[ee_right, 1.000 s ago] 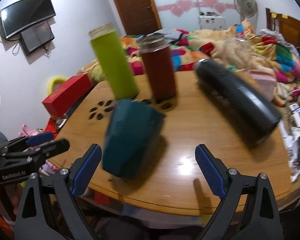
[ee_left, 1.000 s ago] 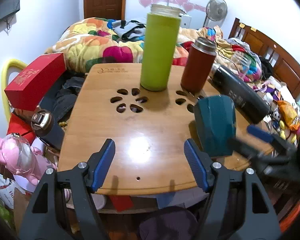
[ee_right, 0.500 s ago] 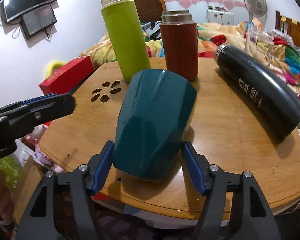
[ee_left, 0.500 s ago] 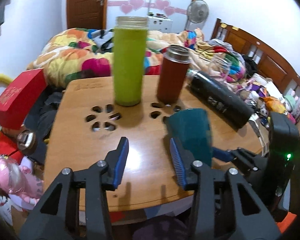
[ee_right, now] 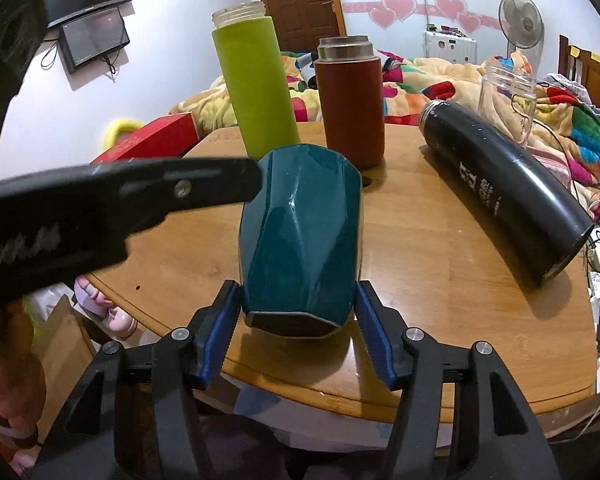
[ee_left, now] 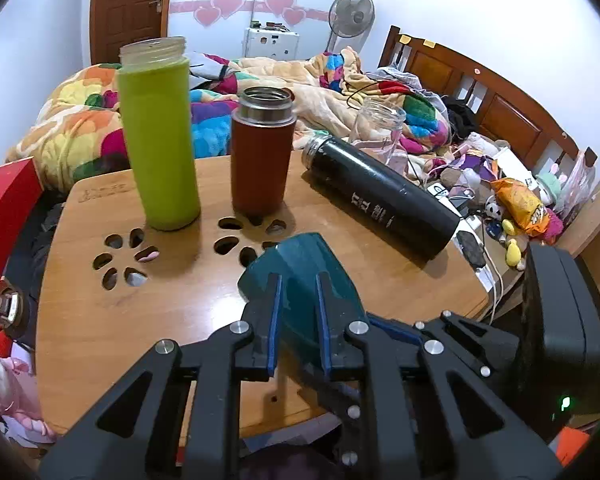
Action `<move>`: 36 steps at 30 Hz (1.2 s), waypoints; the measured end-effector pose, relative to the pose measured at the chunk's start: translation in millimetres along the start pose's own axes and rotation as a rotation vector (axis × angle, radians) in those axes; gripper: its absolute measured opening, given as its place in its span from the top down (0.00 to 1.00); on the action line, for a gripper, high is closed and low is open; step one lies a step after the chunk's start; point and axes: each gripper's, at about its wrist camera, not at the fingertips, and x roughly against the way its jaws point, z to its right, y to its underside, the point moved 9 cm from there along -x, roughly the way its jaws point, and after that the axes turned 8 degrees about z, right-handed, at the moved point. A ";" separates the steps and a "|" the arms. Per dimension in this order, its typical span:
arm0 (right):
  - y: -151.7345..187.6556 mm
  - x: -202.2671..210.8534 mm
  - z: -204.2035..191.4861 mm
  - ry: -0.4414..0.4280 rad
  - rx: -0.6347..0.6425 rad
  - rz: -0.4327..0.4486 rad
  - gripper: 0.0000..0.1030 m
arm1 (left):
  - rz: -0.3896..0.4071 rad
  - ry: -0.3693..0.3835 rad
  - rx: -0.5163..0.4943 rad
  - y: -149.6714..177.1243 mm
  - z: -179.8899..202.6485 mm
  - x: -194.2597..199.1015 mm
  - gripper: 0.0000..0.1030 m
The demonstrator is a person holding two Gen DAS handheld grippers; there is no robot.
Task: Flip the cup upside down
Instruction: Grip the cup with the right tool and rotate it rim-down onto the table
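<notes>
So, looking at a faceted teal cup [ee_right: 300, 236] tipped over on its side, hanging just above the near edge of a round wooden table [ee_right: 440, 272]. Getting squeezed by the right gripper [ee_right: 298, 330], blue-padded jaws clamped on either flank of the cup near its closer end, which is facing the right wrist camera. Reaching in from the left side too: the left gripper [ee_left: 298, 320], jaws narrowed down around part of the cup, though can't really tell whether actually pinching it or just sitting close, since the cup [ee_left: 300, 276] is filling the gap and hiding the contact. Showing up in the right wrist view as one dark finger [ee_right: 148, 192] crossing in front of the cup's upper left. Standing upright further back on the table: a lime green bottle [ee_left: 156, 136] with a clear threaded neck and no lid, and right beside it a brown-red flask [ee_left: 262, 152] with a steel rim. Lying on its side off to the right, well apart from the cup: a long black thermos [ee_left: 380, 200] with white lettering. Sitting behind that, a clear glass jar [ee_right: 508, 92]. Piling up in the background: a colourful blanket [ee_left: 80, 132] on a bed, plus a red box [ee_right: 156, 140] to the left of the table.
</notes>
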 end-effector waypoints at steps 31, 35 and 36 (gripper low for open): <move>-44.2 13.8 -2.2 0.011 0.110 0.103 0.49 | 0.039 0.024 0.042 -28.0 -17.2 -9.0 0.89; -49.8 9.4 -5.5 -0.002 0.117 0.114 0.50 | 0.041 0.012 0.037 -33.0 -23.2 -15.4 0.93; -51.1 7.5 -6.2 -0.008 0.114 0.114 0.50 | 0.038 0.013 0.042 -33.2 -25.9 -17.7 0.93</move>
